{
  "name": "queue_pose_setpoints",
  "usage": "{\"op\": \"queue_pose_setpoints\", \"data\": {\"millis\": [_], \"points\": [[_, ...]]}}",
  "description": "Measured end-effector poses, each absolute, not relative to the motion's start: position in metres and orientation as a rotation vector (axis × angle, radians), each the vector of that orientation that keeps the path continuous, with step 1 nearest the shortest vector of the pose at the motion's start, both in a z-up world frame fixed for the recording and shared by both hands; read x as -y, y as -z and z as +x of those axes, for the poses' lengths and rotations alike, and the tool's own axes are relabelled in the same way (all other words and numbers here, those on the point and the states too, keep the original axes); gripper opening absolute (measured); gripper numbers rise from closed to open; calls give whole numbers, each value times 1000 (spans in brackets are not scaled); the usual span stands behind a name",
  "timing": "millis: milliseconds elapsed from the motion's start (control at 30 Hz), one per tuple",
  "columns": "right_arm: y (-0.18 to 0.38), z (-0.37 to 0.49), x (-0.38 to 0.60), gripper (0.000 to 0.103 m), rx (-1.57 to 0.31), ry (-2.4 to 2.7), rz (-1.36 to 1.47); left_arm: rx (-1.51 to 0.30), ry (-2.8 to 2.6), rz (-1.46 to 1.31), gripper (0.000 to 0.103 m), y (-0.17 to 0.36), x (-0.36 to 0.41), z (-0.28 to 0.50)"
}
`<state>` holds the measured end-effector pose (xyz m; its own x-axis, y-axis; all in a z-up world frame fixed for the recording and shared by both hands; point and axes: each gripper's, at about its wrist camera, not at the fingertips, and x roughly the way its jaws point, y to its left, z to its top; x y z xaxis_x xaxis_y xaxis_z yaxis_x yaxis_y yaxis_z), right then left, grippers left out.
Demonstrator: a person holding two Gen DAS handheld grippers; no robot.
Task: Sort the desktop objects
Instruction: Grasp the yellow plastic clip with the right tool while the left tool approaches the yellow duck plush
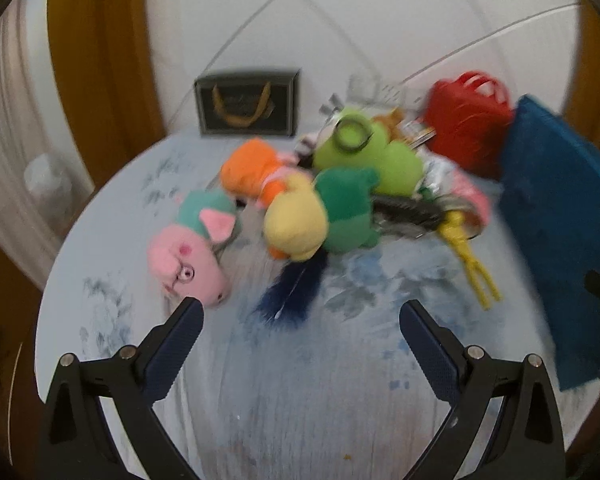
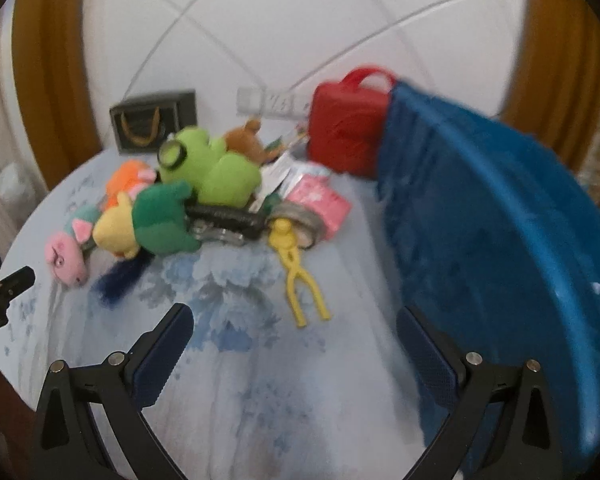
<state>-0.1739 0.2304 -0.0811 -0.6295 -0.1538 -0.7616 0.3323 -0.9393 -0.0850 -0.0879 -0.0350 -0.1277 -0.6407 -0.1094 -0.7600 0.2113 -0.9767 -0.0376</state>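
Left gripper (image 1: 302, 306) jaws spread wide, empty, hanging over the near part of the table (image 1: 300, 400), which has a pale blue floral cloth. Its left fingertip sits just beside the pink pig plush (image 1: 188, 264); dark blue feather (image 1: 290, 290) lies between the fingers, a bit farther in.

Right gripper (image 2: 294, 312) also wide, nothing held, above the near edge. Its right finger is just beside the blue basin (image 2: 500, 240), tilted along the table's right edge. Yellow plastic tongs (image 2: 296, 268) lie just ahead of the gap between the fingers.

Toy pile sits mid-table toward the far edge, things touching and overlapping: yellow plush (image 1: 296, 220), dark green plush (image 1: 346, 208), orange plush (image 1: 256, 172), light green one-eyed plush (image 1: 364, 148). A brown plush (image 2: 246, 140) is behind the light green one. Black comb-like item (image 2: 228, 216), blurred, lies under the green plushes. Pink packet (image 2: 320, 200) right of the pile, tape roll (image 2: 300, 216) touching it.

Red case with handle (image 2: 348, 128) stands at the far right corner against the basin. Dark gift bag (image 1: 246, 102) stands upright at the far edge, apart from the pile. Both views motion-blurred.
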Motion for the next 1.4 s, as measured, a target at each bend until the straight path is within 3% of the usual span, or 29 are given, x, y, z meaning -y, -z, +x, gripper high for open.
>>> {"op": "queue_pose_setpoints", "data": {"millis": [300,900,1133,1400], "points": [[158,-281,-221,103,-370,2406,1363,-193,2488,1371,100,194,38,-148],[269,-397,-197,103,-397,2294,1576,-139,2336,1628,101,303,61,-242],[288,-416,-190,103,-371,2284,1573,-300,2359,1609,103,305,73,-241],[284,-409,-192,103,-352,2340,1476,-276,2404,1573,103,300,72,-231]]}}
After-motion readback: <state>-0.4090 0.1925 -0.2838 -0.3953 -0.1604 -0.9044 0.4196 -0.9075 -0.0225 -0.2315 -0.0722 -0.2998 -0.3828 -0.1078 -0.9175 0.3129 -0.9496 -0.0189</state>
